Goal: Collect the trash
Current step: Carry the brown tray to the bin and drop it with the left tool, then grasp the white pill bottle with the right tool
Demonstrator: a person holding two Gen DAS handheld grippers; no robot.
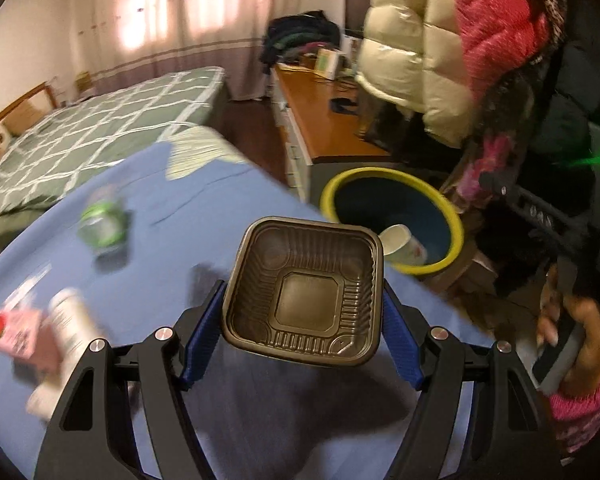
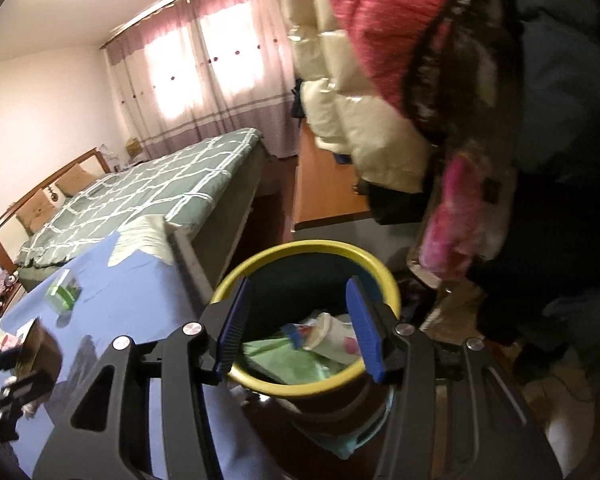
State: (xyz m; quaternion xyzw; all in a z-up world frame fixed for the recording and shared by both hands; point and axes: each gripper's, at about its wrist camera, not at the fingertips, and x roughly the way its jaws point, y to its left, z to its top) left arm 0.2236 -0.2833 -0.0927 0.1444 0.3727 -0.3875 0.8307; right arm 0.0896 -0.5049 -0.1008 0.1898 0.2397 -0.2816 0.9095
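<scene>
The left gripper (image 1: pixel 303 312) reaches over the blue-clothed desk (image 1: pixel 160 208), jaws pinching a dark brown ribbed square plastic tray (image 1: pixel 304 290) by its sides. The right gripper (image 2: pixel 298 326) hangs above the yellow-rimmed dark bin (image 2: pixel 268 254), jaws spread with nothing between. A blurred green can (image 1: pixel 102 222) lies on the desk behind.

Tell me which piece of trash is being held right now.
The brown plastic tray, clamped in the left hand-held gripper. The green can and pink carton lie on the blue table.
</scene>
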